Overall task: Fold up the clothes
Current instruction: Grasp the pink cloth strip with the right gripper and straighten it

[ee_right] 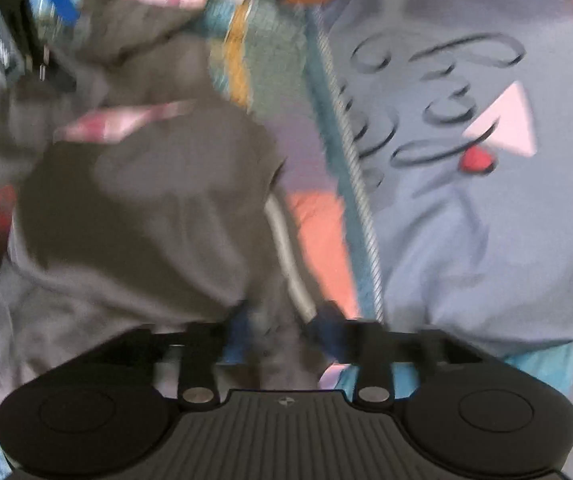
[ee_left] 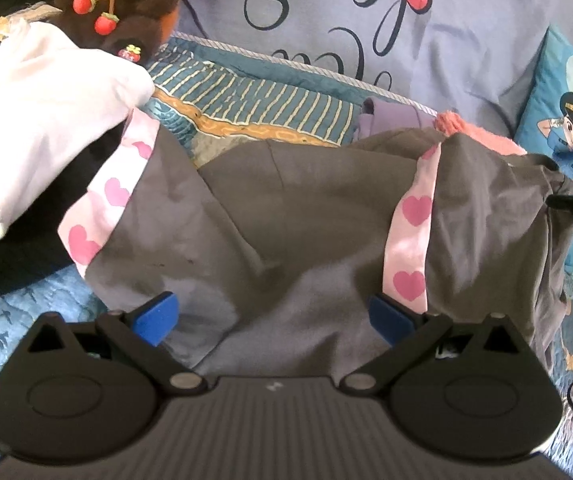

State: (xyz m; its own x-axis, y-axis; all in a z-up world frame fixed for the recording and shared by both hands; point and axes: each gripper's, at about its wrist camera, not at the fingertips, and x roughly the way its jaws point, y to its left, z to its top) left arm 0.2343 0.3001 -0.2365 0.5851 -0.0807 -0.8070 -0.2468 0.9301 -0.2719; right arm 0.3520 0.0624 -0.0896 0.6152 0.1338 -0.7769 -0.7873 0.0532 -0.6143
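A grey cotton garment with pink-and-white heart-print ribbon trim (ee_left: 286, 220) lies spread and rumpled on a bed covered by a blue quilted bedspread with a teal and yellow striped panel (ee_left: 254, 100). The left hand-held gripper (ee_left: 273, 318) hangs over the garment's near edge with its blue pads spread wide, released; grey cloth lies between them and neither pad presses on it. One heart ribbon (ee_left: 410, 240) ends just beside the right-side pad.

The right wrist view is blurred. There the right hand-held gripper (ee_right: 282, 332) stands partly open at the garment's edge, a fold of grey cloth in the gap, and the pads do not seem to pinch it.

Behind the garment rests a grey-blue pillow with dark looping script (ee_left: 366, 20); the writing cannot be read. A teal cushion printed with a cartoon figure in a peaked cap (ee_left: 566, 120) leans at the right, a brown plush toy with red strawberries (ee_left: 118, 4) sits at top left, beside a white bundled cloth (ee_left: 46, 100).
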